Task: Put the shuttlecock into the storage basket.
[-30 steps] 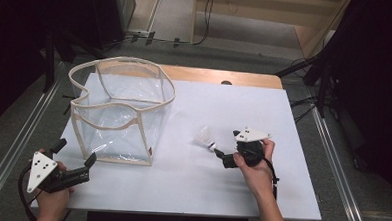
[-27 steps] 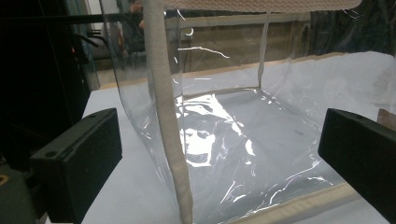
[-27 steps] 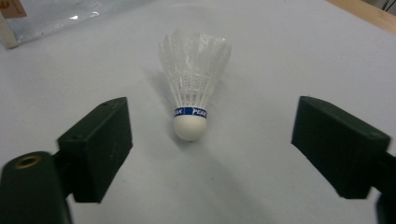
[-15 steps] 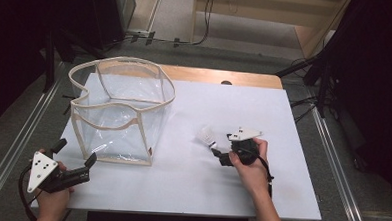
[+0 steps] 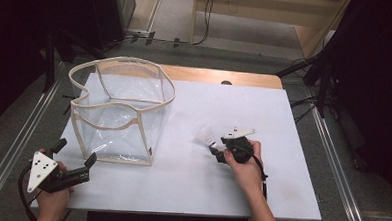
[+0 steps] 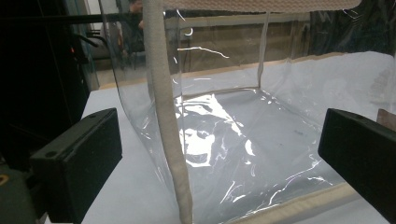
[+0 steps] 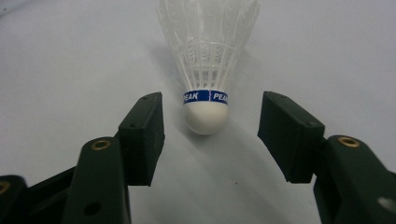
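Observation:
A white feather shuttlecock [image 5: 204, 135] with a blue band lies on its side on the white table [image 5: 180, 195]. In the right gripper view its cork tip [image 7: 206, 116] points toward me and sits between the jaws. My right gripper [image 5: 214, 145] [image 7: 211, 122] has just been closing, but gaps remain on both sides of the cork, so it is open. My left gripper [image 5: 75, 153] [image 6: 219, 149] stands open at the near left, facing the corner seam of a clear plastic bag [image 5: 119, 112] [image 6: 243, 135] with beige trim.
The clear bag stands upright with its mouth open at the table's left half. A wooden strip [image 5: 220, 76] runs along the far edge. Metal rails [image 5: 339, 162] flank the table. Dark stands and cables lie beyond.
The right gripper has shifted left and down to the shuttlecock, and its jaws have narrowed around the cork. The left gripper has stayed put.

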Demonstrator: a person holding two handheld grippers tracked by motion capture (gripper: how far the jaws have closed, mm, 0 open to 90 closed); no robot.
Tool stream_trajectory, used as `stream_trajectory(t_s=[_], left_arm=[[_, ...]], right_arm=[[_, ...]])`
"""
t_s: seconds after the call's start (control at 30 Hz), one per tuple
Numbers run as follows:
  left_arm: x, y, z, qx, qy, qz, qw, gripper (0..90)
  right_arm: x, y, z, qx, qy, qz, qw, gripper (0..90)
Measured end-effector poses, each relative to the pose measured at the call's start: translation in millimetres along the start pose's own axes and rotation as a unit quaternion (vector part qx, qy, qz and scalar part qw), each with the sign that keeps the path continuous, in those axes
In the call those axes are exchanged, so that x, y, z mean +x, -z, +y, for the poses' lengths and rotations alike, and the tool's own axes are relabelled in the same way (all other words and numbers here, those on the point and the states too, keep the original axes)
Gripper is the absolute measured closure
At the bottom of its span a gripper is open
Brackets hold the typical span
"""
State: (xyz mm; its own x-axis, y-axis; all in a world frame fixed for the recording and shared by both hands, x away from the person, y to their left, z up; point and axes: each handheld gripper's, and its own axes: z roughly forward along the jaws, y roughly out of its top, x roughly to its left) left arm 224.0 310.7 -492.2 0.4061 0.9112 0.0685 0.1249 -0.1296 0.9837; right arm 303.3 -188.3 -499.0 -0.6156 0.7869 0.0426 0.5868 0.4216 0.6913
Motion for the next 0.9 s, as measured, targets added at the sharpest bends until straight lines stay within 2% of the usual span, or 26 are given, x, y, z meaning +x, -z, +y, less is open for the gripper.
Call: stream_trajectory(t_s=[0.4, 0.47, 0.67, 0.8, 0.9], left_arm=[[-0.1, -0.1, 0.0, 0.000, 0.000, 0.000, 1.0000, 0.3], [-0.2, -0.1, 0.0, 0.000, 0.000, 0.000, 1.0000, 0.3], [-0.3, -0.3, -0.1, 0.000, -0.001, 0.000, 1.0000, 0.3], [-0.3, -0.3, -0.1, 0.000, -0.001, 0.000, 1.0000, 0.3], [-0.3, -0.3, -0.1, 0.000, 0.000, 0.000, 1.0000, 0.3]], right_arm=[[1.8, -8.2, 1.7, 0.015, -0.004, -0.002, 0.9999, 48.8], [2.7, -10.2, 2.3, 0.019, -0.002, -0.002, 0.9998, 52.8], [3.5, -14.7, 2.2, 0.024, 0.000, -0.005, 0.9997, 53.9], [3.2, -16.3, 2.1, 0.025, 0.001, -0.011, 0.9996, 62.4], [3.1, -16.1, 3.1, 0.025, -0.001, -0.012, 0.9996, 62.7]])
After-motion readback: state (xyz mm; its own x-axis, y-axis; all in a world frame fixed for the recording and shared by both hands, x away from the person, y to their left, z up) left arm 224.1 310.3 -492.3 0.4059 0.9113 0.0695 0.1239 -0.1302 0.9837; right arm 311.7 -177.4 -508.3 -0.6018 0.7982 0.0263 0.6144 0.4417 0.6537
